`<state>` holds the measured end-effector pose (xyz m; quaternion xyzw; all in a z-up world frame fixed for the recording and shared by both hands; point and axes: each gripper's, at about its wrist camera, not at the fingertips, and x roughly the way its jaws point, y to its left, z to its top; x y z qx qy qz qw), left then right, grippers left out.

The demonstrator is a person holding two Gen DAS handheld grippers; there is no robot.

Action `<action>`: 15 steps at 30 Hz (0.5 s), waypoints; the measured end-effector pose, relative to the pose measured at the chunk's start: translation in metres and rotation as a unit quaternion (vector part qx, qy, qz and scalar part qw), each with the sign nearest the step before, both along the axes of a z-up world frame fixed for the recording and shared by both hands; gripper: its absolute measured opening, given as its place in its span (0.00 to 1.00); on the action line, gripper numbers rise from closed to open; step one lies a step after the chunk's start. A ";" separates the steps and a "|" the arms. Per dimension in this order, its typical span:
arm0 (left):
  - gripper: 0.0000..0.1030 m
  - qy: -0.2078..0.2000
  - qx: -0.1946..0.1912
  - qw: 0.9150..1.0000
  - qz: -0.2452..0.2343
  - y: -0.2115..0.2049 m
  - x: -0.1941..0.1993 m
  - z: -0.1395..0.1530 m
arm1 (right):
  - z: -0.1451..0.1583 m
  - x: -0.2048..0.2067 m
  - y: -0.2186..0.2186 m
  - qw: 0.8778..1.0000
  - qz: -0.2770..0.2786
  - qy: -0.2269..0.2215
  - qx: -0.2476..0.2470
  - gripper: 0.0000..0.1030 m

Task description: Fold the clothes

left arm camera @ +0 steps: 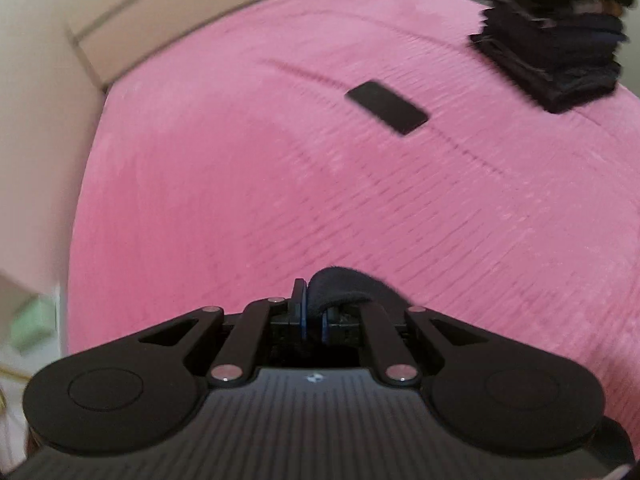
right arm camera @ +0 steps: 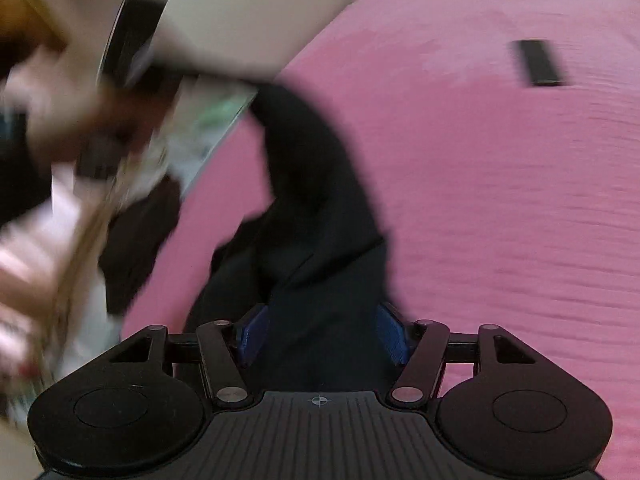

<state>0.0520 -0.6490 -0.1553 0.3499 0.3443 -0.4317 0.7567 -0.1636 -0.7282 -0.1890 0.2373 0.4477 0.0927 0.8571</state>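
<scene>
left wrist view: left hand-held gripper (left arm camera: 314,312) pinches dark cloth (left arm camera: 340,288) (no legible writing); right hand-held gripper (right arm camera: 320,334) gapes around it.

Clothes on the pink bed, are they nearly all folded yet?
Some are: a stack of folded dark clothes sits on the pink blanket. One dark garment is in hand, pinched by the left gripper, with the right gripper around it. It still hangs unfolded.

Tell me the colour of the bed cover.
Pink, with a fine ribbed texture; the bed cover shows best in the left wrist view.
</scene>
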 end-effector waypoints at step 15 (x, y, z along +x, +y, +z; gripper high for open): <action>0.05 0.008 -0.030 0.999 -0.041 0.051 0.054 0.001 | -0.093 0.064 0.104 0.979 0.045 0.019 -0.198 0.16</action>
